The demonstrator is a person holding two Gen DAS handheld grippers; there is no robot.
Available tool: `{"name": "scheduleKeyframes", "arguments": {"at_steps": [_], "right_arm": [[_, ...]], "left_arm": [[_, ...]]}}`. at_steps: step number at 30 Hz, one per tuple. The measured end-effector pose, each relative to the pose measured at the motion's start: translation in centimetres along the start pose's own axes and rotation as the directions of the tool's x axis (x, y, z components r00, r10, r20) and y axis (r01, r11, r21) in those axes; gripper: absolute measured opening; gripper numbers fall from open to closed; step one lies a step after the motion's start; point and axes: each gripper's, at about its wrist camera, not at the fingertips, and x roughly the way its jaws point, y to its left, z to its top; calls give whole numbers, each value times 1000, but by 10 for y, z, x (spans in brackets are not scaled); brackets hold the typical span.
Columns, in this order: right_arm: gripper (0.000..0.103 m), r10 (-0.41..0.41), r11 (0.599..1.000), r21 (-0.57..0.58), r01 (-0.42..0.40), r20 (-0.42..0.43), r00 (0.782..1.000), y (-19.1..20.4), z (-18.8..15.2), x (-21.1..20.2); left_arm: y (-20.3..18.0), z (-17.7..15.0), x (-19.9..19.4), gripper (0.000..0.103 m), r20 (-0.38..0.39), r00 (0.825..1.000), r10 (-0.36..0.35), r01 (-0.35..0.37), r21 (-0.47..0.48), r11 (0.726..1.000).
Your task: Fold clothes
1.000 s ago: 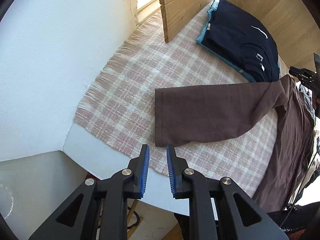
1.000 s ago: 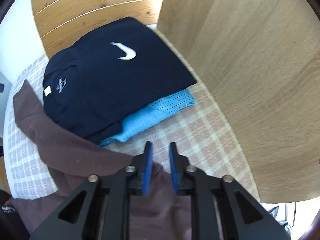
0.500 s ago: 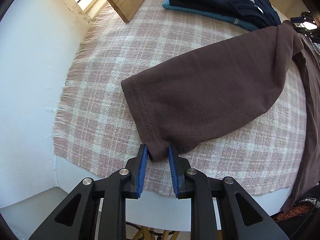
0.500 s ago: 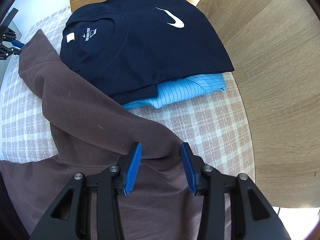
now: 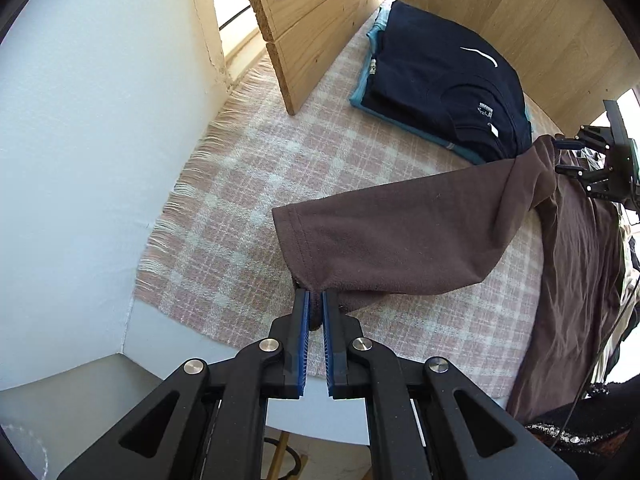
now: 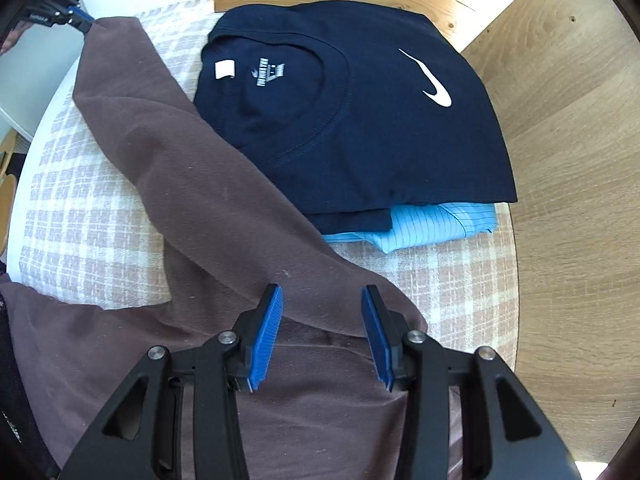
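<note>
A brown long-sleeved shirt point(image 5: 420, 236) lies on the pink checked cloth point(image 5: 248, 184). Its sleeve stretches across the cloth and its body hangs over the near edge. My left gripper point(image 5: 314, 300) is shut on the sleeve's cuff and holds it a little above the cloth. My right gripper point(image 6: 322, 316) is open and hovers over the shirt's shoulder point(image 6: 320, 344), where sleeve meets body. It also shows in the left wrist view point(image 5: 564, 156). The left gripper shows far left in the right wrist view point(image 6: 80, 18).
A folded navy shirt point(image 6: 352, 112) lies on a folded light blue shirt point(image 6: 440, 224) at the back of the cloth. Wooden boards point(image 5: 312, 28) stand behind and to the right point(image 6: 568, 160). A white wall point(image 5: 92, 140) is at the left.
My left gripper closed on the cuff and lifted it. My right gripper opened wide and came down over the shirt's shoulder.
</note>
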Motion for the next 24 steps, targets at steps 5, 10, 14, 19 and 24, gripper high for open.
{"name": "scheduleKeyframes", "arguments": {"at_steps": [5, 10, 14, 19, 24], "right_arm": [[41, -17, 997, -71, 18, 13, 1000, 23, 4, 4], [24, 12, 996, -88, -10, 23, 1000, 30, 19, 15], [4, 32, 999, -47, -28, 79, 996, 21, 23, 1], [4, 71, 995, 61, -84, 187, 980, -15, 16, -40], [4, 101, 970, 209, -127, 132, 986, -60, 39, -1]], "left_arm": [[-5, 0, -4, 6, 0, 1000, 13, -13, 8, 1000], [-10, -1, -8, 6, 1, 1000, 20, -20, 9, 1000], [-12, -13, -20, 6, 14, 1000, -13, 13, -32, 999], [-8, -29, -31, 6, 4, 996, -90, 90, -128, 988], [18, -10, -16, 12, -31, 999, -38, 30, -222, 975]]}}
